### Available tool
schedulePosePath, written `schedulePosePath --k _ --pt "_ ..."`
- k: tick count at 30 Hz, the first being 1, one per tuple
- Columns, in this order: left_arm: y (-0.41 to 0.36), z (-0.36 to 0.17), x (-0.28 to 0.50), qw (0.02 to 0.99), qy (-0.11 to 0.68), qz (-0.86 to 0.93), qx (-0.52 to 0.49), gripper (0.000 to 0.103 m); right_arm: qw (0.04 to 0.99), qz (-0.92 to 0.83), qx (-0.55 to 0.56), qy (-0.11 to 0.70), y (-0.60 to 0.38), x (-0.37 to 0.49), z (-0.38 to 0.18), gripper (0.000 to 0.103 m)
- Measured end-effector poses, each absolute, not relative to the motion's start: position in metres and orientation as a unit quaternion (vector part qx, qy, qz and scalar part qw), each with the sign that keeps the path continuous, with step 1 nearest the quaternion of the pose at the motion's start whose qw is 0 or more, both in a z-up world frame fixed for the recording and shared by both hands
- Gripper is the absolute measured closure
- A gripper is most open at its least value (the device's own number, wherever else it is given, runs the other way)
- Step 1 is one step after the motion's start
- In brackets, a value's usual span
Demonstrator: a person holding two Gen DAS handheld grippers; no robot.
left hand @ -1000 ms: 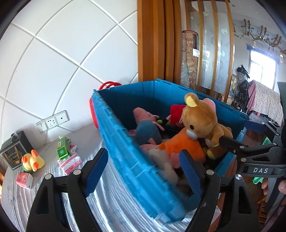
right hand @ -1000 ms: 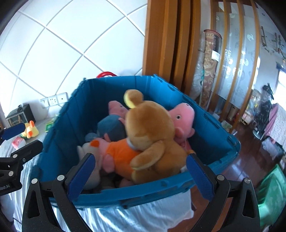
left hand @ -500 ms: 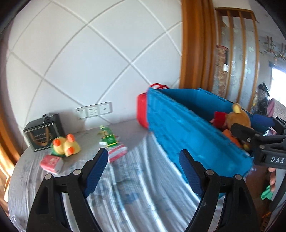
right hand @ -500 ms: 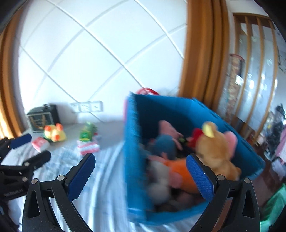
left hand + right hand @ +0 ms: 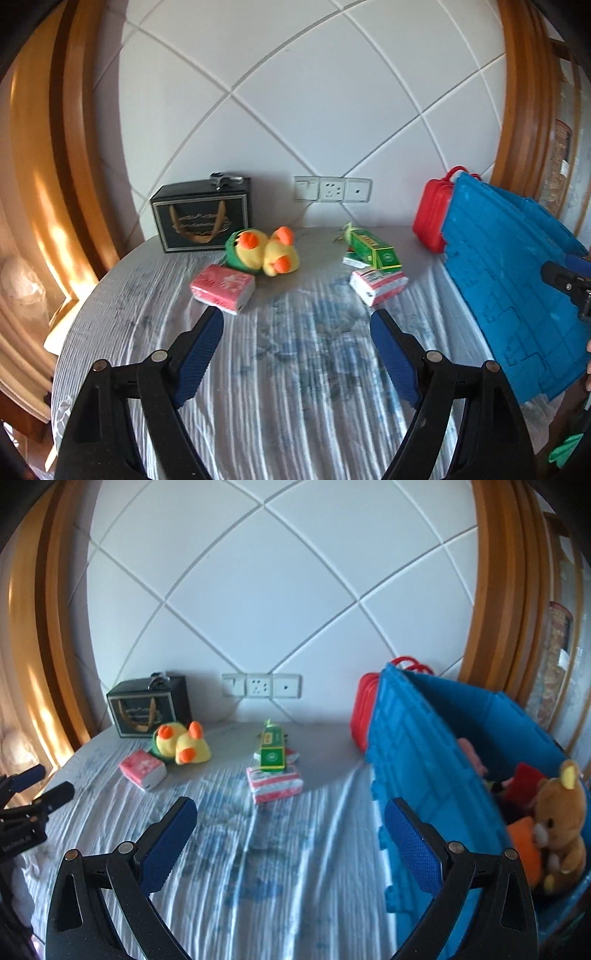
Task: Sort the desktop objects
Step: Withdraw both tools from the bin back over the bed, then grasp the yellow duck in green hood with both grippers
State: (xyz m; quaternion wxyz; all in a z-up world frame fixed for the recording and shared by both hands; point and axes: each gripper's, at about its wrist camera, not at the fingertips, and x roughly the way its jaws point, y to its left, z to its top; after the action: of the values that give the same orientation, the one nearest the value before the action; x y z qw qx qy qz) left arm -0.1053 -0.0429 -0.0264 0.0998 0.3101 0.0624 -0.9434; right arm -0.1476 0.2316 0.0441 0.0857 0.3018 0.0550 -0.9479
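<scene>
A yellow duck plush lies at the table's back, beside a pink tissue pack. A green box rests on a red-and-white tissue pack. A blue bin on the right holds a brown bear plush and other toys. My left gripper is open and empty, above the cloth in front of the objects. My right gripper is open and empty, left of the bin.
A black gift box stands at the back left. A red case stands behind the bin. Wall sockets sit above the table's back edge. A wrinkled blue-white cloth covers the round table.
Both grippers have swung left, away from the blue bin and its plush toys, and now face the objects on the table. Both stay open and empty.
</scene>
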Motion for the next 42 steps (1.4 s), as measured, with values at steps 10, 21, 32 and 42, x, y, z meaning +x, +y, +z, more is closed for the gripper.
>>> schedulePosePath --k 10,21,32,42 --pt "-0.141 -0.110 -0.146 0.180 0.122 -0.889 0.402 0.021 0.092 -0.919 0.380 0.036 0.214 -0.237 -0.025 0.000" --pt "-0.210 -0.158 -0.270 0.185 0.122 -0.874 0.433 0.021 0.178 -0.883 0.432 0.034 0.107 -0.363 -0.093 0.000" --pt "-0.231 -0.198 -0.416 0.106 0.055 -0.883 0.453 0.021 0.219 -0.846 0.487 0.006 0.010 -0.492 -0.160 0.000" --pt "-0.220 -0.237 -0.462 0.071 0.008 -0.870 0.487 0.021 0.237 -0.804 0.544 -0.022 -0.018 -0.522 -0.205 0.000"
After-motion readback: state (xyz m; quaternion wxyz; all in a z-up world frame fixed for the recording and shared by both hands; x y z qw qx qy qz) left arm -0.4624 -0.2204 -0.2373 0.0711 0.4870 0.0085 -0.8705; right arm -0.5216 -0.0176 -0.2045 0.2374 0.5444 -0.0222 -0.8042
